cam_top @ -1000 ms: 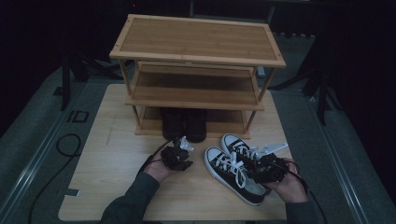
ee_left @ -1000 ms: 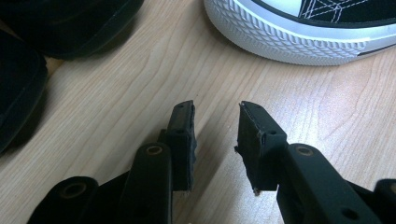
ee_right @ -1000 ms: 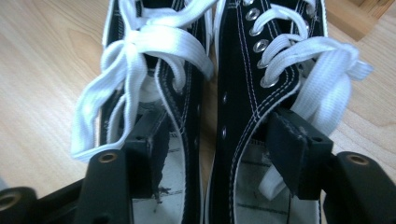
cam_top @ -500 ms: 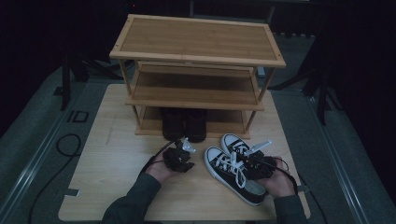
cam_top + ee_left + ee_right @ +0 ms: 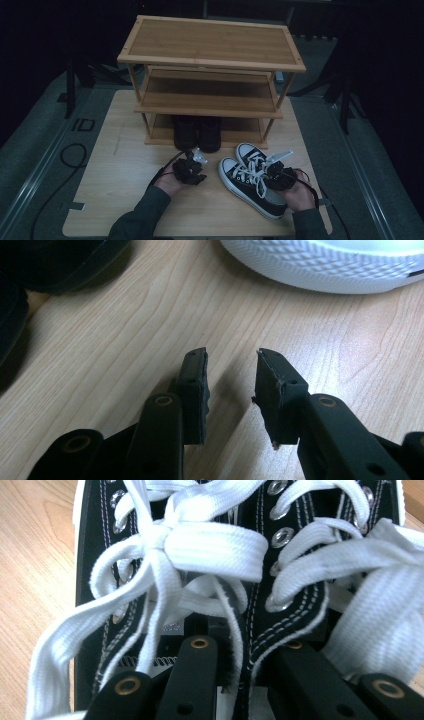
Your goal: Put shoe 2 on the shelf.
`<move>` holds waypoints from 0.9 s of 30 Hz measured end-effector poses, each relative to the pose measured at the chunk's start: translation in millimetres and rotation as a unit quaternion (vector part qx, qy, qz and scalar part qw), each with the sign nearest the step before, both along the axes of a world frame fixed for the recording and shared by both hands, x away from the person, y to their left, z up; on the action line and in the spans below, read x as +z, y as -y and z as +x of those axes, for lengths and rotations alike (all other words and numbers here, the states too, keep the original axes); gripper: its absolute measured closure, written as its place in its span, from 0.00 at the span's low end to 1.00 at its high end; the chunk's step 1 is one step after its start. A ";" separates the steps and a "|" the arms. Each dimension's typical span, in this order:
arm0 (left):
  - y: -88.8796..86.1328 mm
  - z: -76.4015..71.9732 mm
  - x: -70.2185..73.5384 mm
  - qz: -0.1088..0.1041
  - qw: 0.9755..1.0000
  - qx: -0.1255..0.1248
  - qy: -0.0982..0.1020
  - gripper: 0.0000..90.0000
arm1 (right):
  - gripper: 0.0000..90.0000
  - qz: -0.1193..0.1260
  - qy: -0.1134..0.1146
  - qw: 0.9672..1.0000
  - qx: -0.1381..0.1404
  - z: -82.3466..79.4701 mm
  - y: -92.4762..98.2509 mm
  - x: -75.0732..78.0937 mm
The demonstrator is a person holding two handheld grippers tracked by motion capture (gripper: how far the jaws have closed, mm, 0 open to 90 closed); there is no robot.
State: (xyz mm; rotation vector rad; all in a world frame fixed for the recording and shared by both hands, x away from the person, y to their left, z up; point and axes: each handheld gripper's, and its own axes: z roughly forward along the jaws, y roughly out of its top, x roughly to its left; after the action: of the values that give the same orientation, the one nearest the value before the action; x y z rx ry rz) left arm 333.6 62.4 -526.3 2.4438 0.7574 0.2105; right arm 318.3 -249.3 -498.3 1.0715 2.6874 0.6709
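The right gripper (image 5: 276, 175) comes down onto the pair of black canvas sneakers with white laces (image 5: 250, 184), and its jaws have just been closing, now pinching the inner side walls of both shoes (image 5: 240, 630) together between the black pads (image 5: 197, 667).

The letters "ID" stand in dark print on the grey floor strip (image 5: 82, 124) left of the table (image 5: 115, 200). Nothing else is legible.

Two black-and-white sneakers (image 5: 250, 180), two black boots (image 5: 197, 132) at 12 o'clock, one three-tier wooden rack (image 5: 210, 60), two grippers (image 5: 189, 170).
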 end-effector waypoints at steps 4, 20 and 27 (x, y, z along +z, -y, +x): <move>-2.0 0.1 1.1 -0.002 1.000 0.003 0.002 0.73 | 0.96 0.006 -0.011 1.000 0.011 0.8 3.4 2.7; -4.8 -0.5 1.9 0.000 1.000 0.004 0.002 0.73 | 0.95 0.030 0.024 0.999 0.031 2.8 14.7 50.9; -7.8 -1.3 2.4 0.000 1.000 0.006 0.002 0.73 | 0.95 0.018 0.023 0.998 0.061 7.8 12.3 71.1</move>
State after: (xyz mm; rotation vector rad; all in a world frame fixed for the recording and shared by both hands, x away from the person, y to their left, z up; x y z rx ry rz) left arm 332.3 70.3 -523.9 2.4396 0.7699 0.2206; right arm 326.0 -261.5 -427.2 0.8957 2.7284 0.7568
